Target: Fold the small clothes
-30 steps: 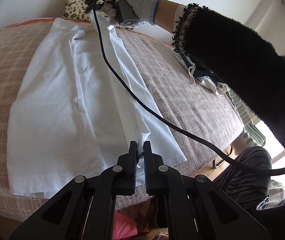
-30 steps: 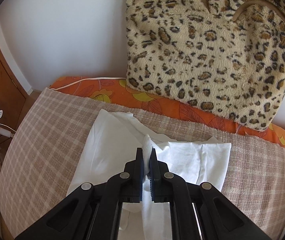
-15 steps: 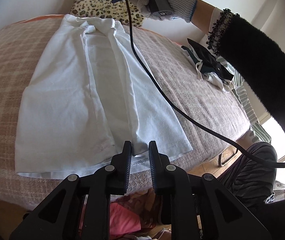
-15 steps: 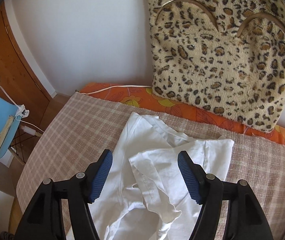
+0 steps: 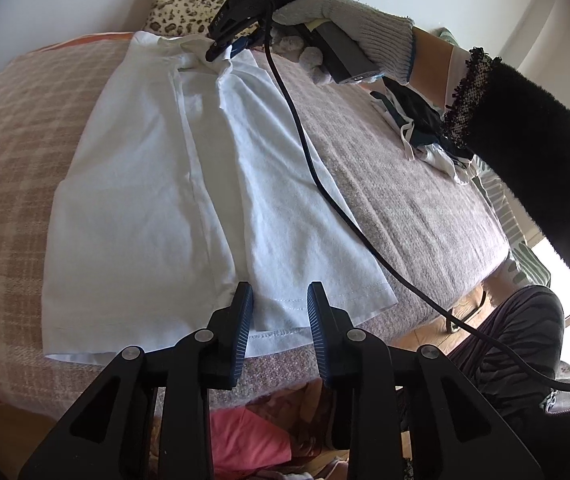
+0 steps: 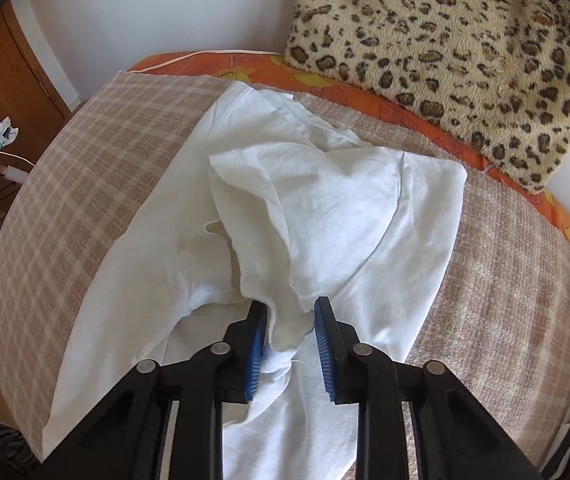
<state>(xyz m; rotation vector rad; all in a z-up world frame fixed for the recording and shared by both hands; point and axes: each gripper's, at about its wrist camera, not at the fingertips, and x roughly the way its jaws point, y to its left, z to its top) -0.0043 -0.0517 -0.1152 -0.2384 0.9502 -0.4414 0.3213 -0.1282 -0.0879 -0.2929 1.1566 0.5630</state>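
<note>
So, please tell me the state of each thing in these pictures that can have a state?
White T-shirt: lying on the blanket, one side folded over the middle, sleeve end rumpled.
Left gripper: open, above the hem, holding nothing.
Right gripper: jaws have just been closing, a bunch of sleeve cloth between them, pads not yet pressing it.
Dark clothes: in a crumpled heap, unfolded.
</note>
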